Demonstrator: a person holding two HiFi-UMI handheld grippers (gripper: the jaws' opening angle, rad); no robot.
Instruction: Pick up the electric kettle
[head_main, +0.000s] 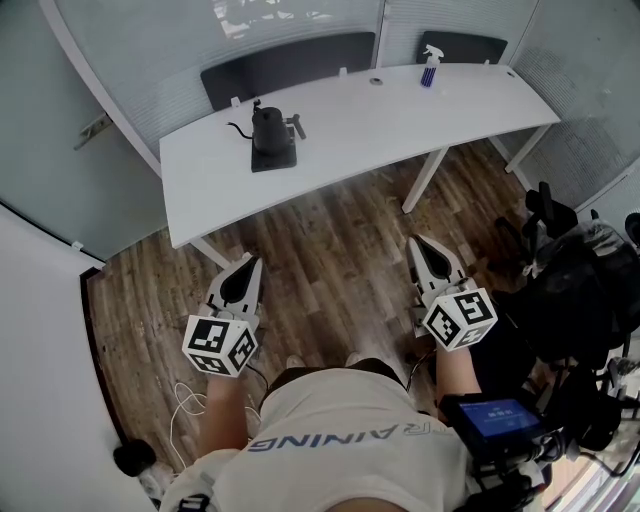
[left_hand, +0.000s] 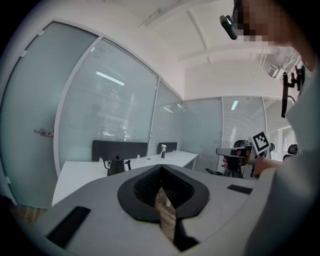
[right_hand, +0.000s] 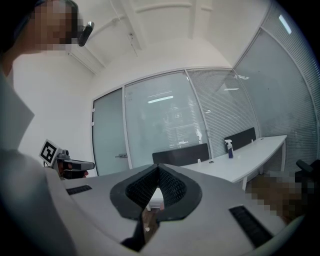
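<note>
The black gooseneck electric kettle (head_main: 270, 130) stands on its dark base on the left part of the long white desk (head_main: 400, 110). It shows small and far off in the left gripper view (left_hand: 116, 165). In the right gripper view I cannot see it. A person stands back from the desk on the wood floor and holds both grippers level, pointing toward the desk. My left gripper (head_main: 255, 260) (left_hand: 161, 166) has its jaws together with nothing in them. My right gripper (head_main: 415, 241) (right_hand: 159, 167) is likewise shut and empty. Both are well short of the desk.
A blue spray bottle (head_main: 429, 68) (right_hand: 229, 149) stands at the desk's far right end. Two black chair backs (head_main: 290, 60) sit behind the desk, against frosted glass walls. A black office chair and bags (head_main: 565, 270) crowd the right side. A white cable (head_main: 185, 400) lies on the floor at the left.
</note>
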